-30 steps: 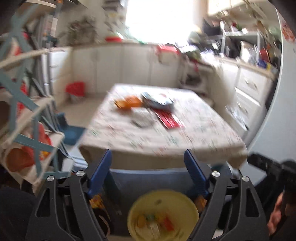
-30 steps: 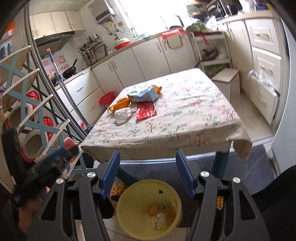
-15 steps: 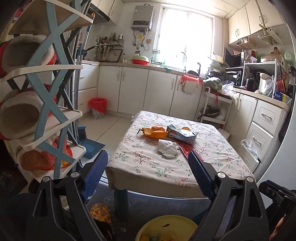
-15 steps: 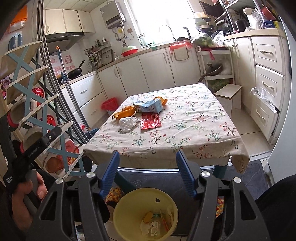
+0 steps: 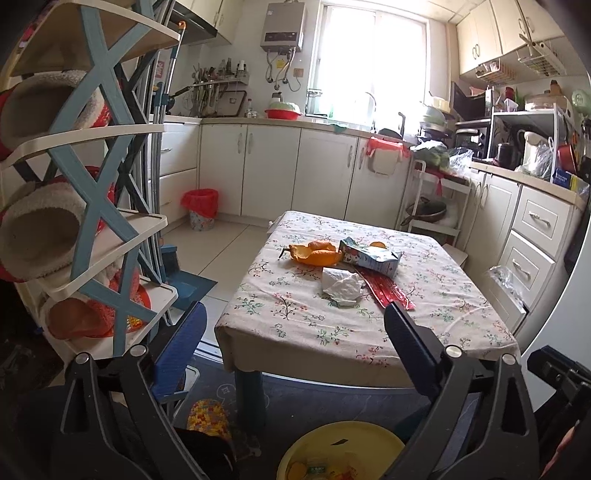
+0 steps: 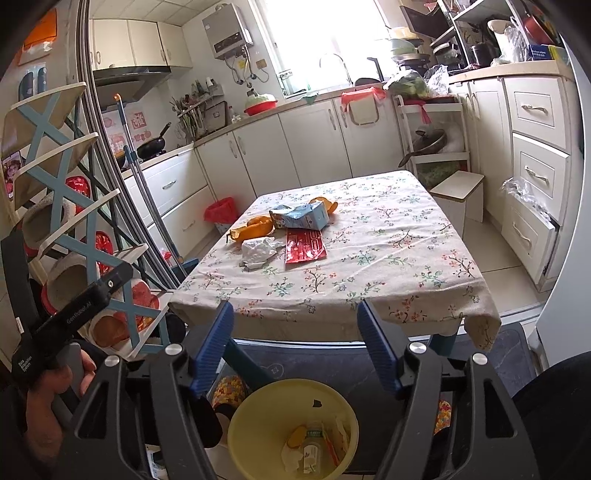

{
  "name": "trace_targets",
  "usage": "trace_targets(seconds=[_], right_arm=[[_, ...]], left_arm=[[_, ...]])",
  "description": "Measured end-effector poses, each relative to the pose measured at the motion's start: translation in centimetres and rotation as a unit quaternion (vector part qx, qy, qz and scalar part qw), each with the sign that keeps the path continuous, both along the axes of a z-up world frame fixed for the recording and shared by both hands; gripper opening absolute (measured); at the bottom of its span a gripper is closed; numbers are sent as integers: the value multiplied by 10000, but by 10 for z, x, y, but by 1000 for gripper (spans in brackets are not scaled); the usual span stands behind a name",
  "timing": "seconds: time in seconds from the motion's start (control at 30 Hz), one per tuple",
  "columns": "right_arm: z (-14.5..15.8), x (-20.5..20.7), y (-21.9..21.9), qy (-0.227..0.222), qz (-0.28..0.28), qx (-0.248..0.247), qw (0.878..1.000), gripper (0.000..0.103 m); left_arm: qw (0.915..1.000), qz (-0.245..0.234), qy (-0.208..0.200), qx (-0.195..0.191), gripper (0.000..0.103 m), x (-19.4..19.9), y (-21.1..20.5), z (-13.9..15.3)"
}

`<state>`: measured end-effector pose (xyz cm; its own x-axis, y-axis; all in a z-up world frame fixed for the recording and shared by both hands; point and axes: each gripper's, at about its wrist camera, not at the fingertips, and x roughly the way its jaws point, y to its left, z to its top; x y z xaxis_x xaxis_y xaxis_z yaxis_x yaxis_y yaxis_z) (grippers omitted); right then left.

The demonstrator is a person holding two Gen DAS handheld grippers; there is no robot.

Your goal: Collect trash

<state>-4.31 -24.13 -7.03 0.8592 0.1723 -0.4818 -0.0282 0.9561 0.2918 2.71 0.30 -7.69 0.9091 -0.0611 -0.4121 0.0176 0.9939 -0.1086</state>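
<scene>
Below both spread, empty grippers, yellow bin holds bottle and scraps.

You're standing in a lived-in home kitchen: white cabinets run under a sunlit window, with a sink tap and a wall-mounted water heater. A wok sits on the stove beneath a range hood. A low table in a floral cloth fills the middle.
</scene>
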Motion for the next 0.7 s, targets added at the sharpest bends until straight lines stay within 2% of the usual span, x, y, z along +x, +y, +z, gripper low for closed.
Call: trace_targets(seconds=[0.47, 0.63, 0.7], right_arm=[[1, 20, 6, 108, 101, 37, 9999, 73], [-2, 40, 5, 283, 117, 146, 9994, 73], [-3, 48, 4, 349, 132, 156, 9992, 73]], left_arm=[[9995, -26, 286, 147, 95, 20, -1, 1], [9977, -74, 628, 223, 95, 46, -2, 0], [9975, -88, 632, 304, 95, 55, -3, 2]])
